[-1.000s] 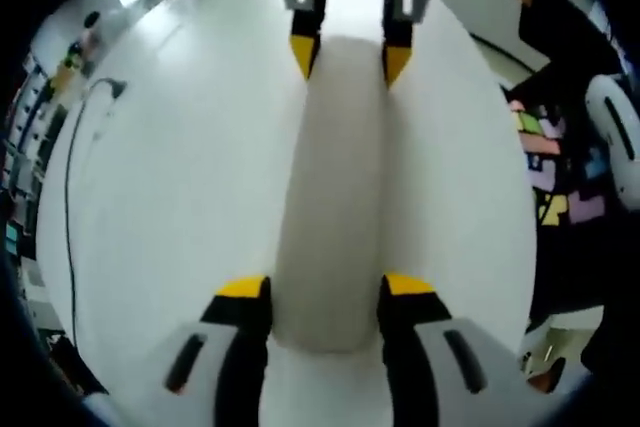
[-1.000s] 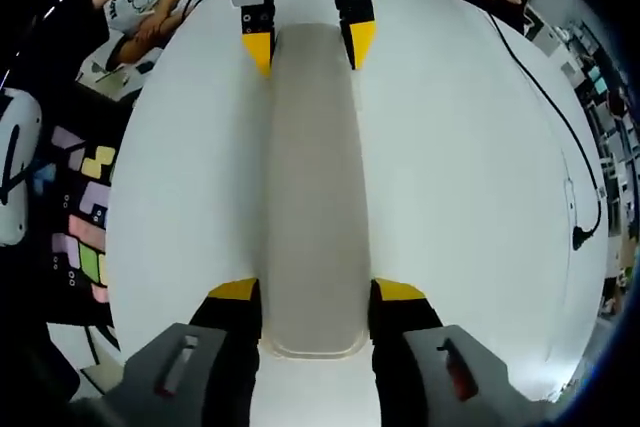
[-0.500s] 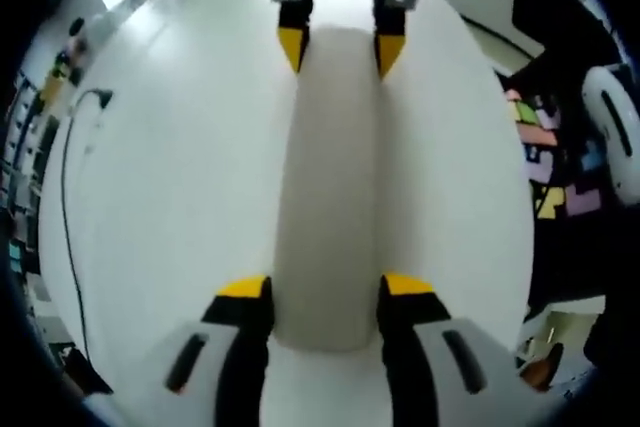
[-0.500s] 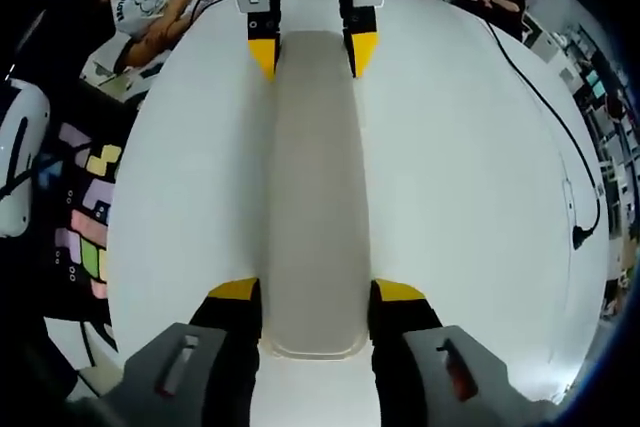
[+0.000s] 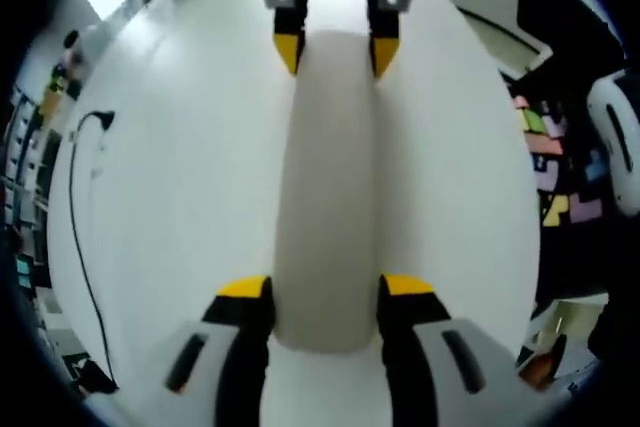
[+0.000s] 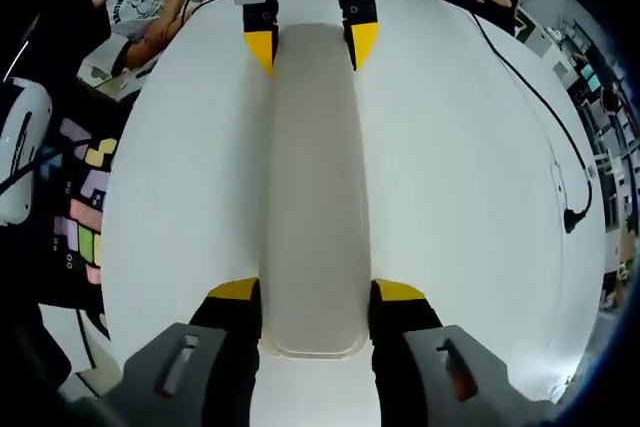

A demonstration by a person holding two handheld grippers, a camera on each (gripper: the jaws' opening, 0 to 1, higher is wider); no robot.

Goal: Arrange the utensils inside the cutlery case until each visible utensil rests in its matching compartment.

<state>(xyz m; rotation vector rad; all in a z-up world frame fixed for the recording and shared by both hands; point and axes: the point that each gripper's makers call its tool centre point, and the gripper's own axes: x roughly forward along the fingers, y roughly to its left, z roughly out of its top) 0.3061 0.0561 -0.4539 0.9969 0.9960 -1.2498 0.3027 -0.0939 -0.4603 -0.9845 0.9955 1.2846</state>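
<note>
A long, pale grey cutlery case [image 5: 330,177] lies closed on the white table [image 5: 180,177], and no utensils show. My left gripper [image 5: 326,287] is shut on its near end, yellow-tipped jaws pressed to both sides. My right gripper [image 5: 332,47] clamps the far end. In the right gripper view the same case [image 6: 310,177] runs away from me. There my right gripper [image 6: 317,290] holds the near end and my left gripper [image 6: 306,44] holds the far end.
A black cable [image 5: 75,207] with a plug trails along one side of the table, also seen as a cable [image 6: 545,147]. A person [image 6: 140,7] leans at the table's far corner. Coloured floor tiles [image 6: 85,217] lie beyond the table edge.
Both grippers keep their hold on the case ends. The views have shifted slightly, so the opposite gripper sits a little higher in each picture.
</note>
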